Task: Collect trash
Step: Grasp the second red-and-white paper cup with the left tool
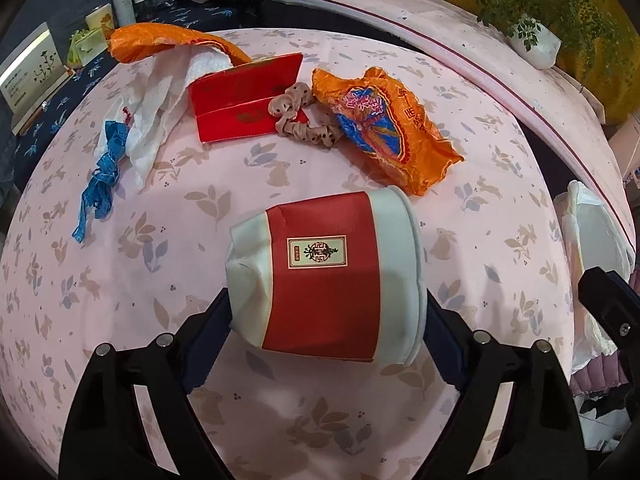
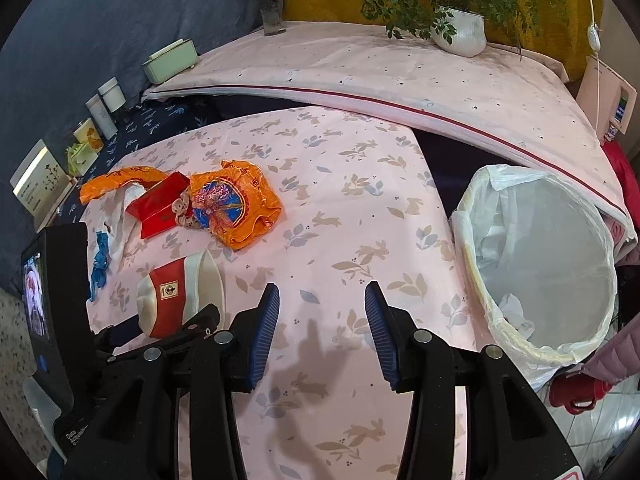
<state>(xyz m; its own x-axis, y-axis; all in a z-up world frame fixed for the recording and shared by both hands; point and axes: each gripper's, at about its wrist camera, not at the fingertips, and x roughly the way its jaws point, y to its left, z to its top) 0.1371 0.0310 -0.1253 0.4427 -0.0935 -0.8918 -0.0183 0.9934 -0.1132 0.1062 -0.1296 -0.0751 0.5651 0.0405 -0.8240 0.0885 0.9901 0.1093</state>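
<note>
The desk (image 1: 320,176), under a pink cloth printed with rabbits and leaves, carries a crushed red-and-pale paper cup (image 1: 324,276) on its side, an orange wrapper (image 1: 384,132), a red folded card (image 1: 244,100), a spotted scrunchie (image 1: 304,120), white tissue (image 1: 156,112), a blue tape (image 1: 100,184) and another orange wrapper (image 1: 168,40).

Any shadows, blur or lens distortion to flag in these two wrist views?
Left wrist: sharp, strong fisheye bending of the pink rabbit-print tablecloth. Right wrist: sharp too, a shadow on the cloth between the blue-padded fingers; dark vignette corners in both.
</note>
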